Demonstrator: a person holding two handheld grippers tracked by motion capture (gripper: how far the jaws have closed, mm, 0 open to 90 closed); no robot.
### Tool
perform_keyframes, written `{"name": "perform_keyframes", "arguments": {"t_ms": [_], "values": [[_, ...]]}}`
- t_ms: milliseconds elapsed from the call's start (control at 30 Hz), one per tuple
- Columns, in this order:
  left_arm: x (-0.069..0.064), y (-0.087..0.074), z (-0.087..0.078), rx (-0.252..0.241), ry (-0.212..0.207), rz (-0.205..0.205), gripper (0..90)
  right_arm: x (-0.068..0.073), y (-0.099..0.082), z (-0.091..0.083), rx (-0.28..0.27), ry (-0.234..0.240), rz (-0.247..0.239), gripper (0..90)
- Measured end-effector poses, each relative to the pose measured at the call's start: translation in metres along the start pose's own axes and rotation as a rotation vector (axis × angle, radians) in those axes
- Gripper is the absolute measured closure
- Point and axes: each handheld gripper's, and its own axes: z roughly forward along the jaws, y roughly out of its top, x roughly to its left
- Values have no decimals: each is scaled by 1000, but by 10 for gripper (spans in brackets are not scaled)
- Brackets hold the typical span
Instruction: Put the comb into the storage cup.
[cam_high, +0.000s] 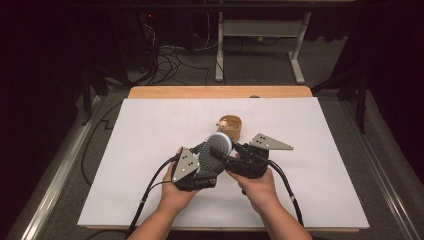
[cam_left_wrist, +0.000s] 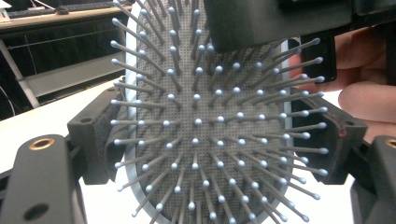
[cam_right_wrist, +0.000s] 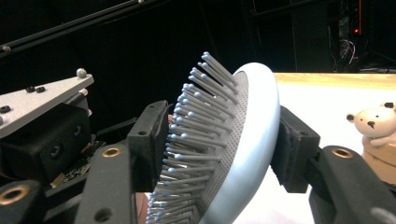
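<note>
A light-blue hairbrush (cam_high: 216, 149) with grey ball-tipped bristles is held up above the white sheet, between both hands. My left gripper (cam_high: 201, 164) is shut on the brush head; in the left gripper view its pads (cam_left_wrist: 95, 135) sit against the head's two edges, with the bristles (cam_left_wrist: 205, 140) facing the camera. My right gripper (cam_high: 234, 153) comes in from the right. In the right gripper view one pad (cam_right_wrist: 149, 140) touches the bristle tips and the other presses the smooth back (cam_right_wrist: 261, 135) of the head. The handle is hidden.
A small wooden cup (cam_high: 232, 128) with a white bear figure (cam_right_wrist: 373, 123) on its rim stands just behind the brush. The white sheet (cam_high: 150, 130) covers a wooden table (cam_high: 220, 92). Cables trail from both grippers towards the near edge.
</note>
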Motion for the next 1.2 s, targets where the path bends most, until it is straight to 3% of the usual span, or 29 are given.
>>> {"name": "perform_keyframes", "arguments": {"t_ms": [333, 767, 1200], "values": [[-1, 1, 0, 2, 8, 9, 209, 0, 1, -2, -11, 1, 44, 522], [-4, 5, -1, 5, 20, 28, 208, 4, 2, -4, -28, -20, 40, 579], [-3, 5, 0, 23, 7, 18, 205, 5, 2, -5, -23, -44, 46, 603]]}}
